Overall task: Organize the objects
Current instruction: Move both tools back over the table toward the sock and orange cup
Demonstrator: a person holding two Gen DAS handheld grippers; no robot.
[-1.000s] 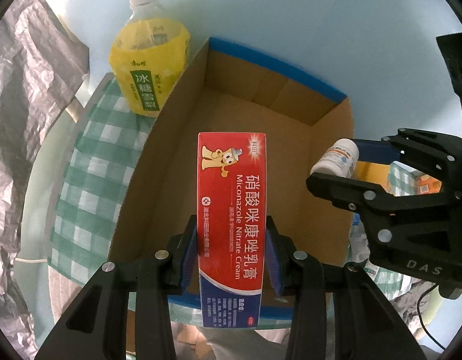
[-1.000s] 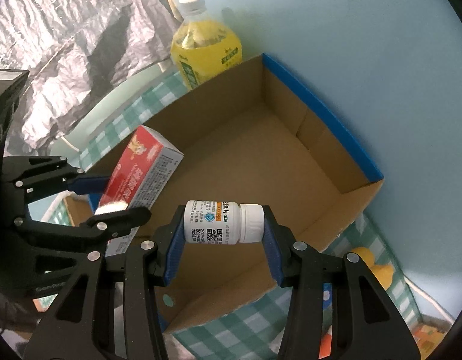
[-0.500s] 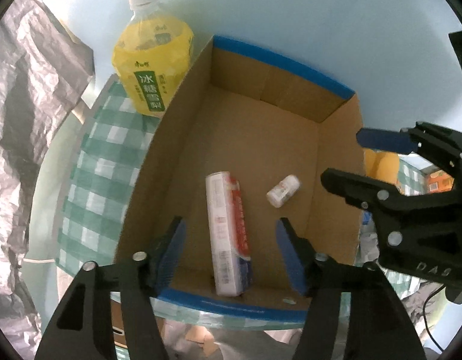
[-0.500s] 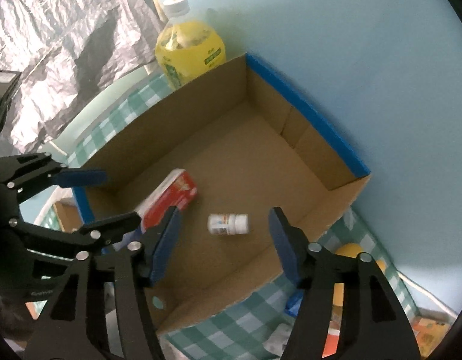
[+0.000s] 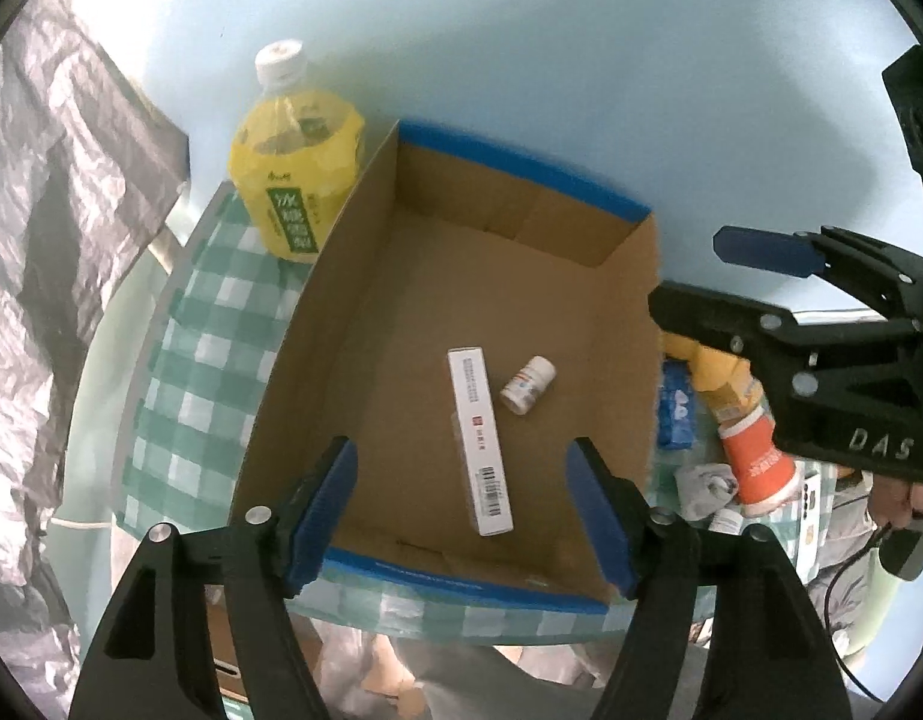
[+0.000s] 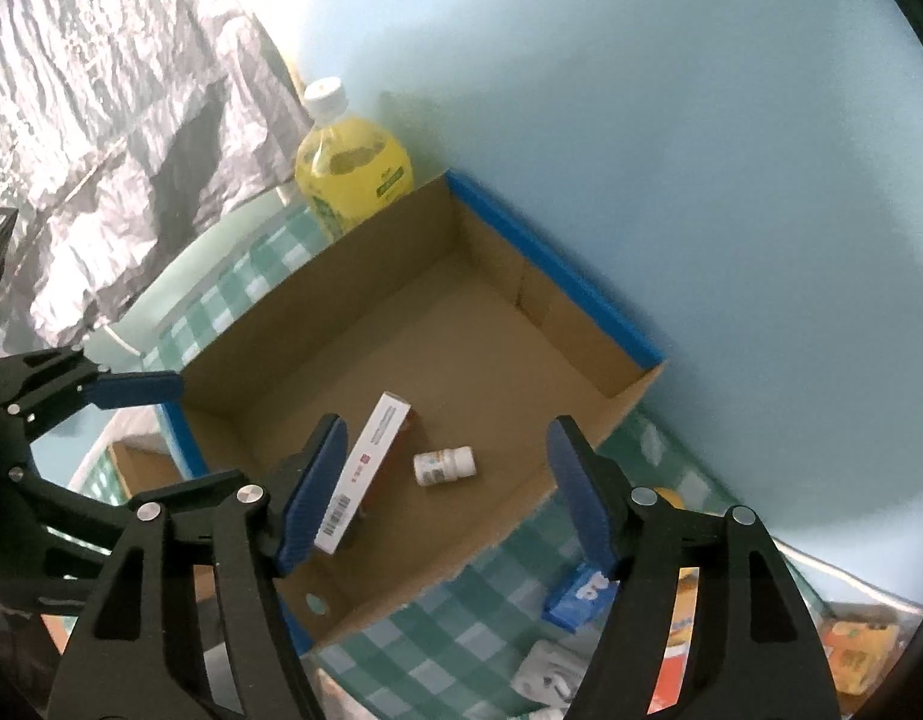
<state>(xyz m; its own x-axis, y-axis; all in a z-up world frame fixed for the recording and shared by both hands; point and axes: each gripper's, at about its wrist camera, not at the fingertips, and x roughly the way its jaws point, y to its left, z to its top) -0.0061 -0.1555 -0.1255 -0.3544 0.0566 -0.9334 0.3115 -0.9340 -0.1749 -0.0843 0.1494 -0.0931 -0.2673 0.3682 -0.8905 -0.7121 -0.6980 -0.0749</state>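
Both tongs, left [image 5: 461, 507] & right [image 6: 443, 492], wide open, empty; carton [image 5: 479, 441] & pill bottle [image 5: 526, 385] lie in box [image 5: 521, 195], sorted.

A makeshift home-like recording corner is suggested: a tabletop covered with a green checked cloth [image 5: 221, 324], a plain blue backdrop [image 6: 671, 150] behind, crinkled foil sheeting [image 6: 101, 120] alongside, household clutter scattered.
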